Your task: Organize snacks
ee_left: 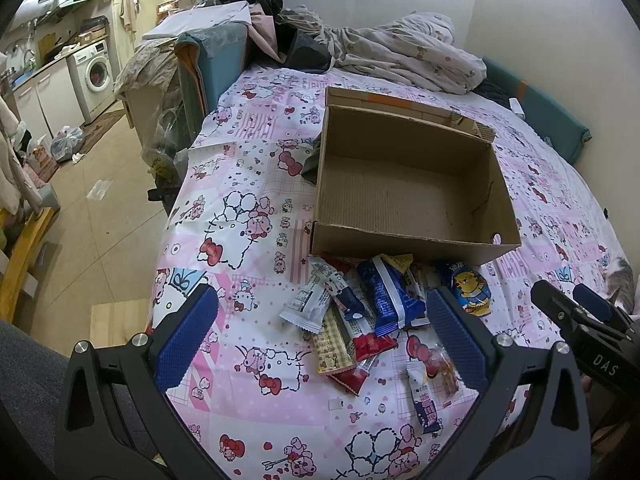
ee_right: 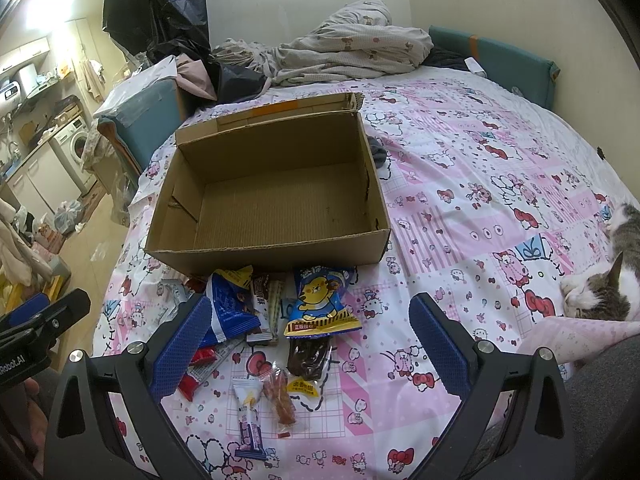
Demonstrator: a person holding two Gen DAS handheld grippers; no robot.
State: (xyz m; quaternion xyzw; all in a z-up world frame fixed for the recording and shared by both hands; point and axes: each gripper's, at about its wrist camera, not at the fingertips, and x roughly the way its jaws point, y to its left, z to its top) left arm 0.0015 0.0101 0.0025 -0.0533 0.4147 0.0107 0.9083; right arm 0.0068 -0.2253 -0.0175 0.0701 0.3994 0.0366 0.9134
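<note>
An empty cardboard box (ee_left: 404, 236) (ee_right: 276, 248) stands open on the pink cartoon bedsheet. Just in front of it lies a heap of several snack packets (ee_left: 360, 312) (ee_right: 256, 312): a blue packet (ee_left: 386, 292) (ee_right: 232, 308), a yellow-and-blue bear packet (ee_left: 470, 288) (ee_right: 318, 300), a white packet (ee_left: 308, 304), a dark snack packet (ee_right: 310, 354) and a small white stick packet (ee_right: 248, 412). My left gripper (ee_left: 322, 312) hovers open over the heap. My right gripper (ee_right: 310, 320) is open too, its jaws straddling the bear packet. Neither holds anything.
A cat (ee_right: 608, 280) lies on the sheet at the right. A crumpled duvet (ee_left: 400, 52) and dark clothes pile up behind the box. The bed's left edge drops to a tiled floor (ee_left: 92, 240) with bags and a washing machine (ee_left: 96, 70).
</note>
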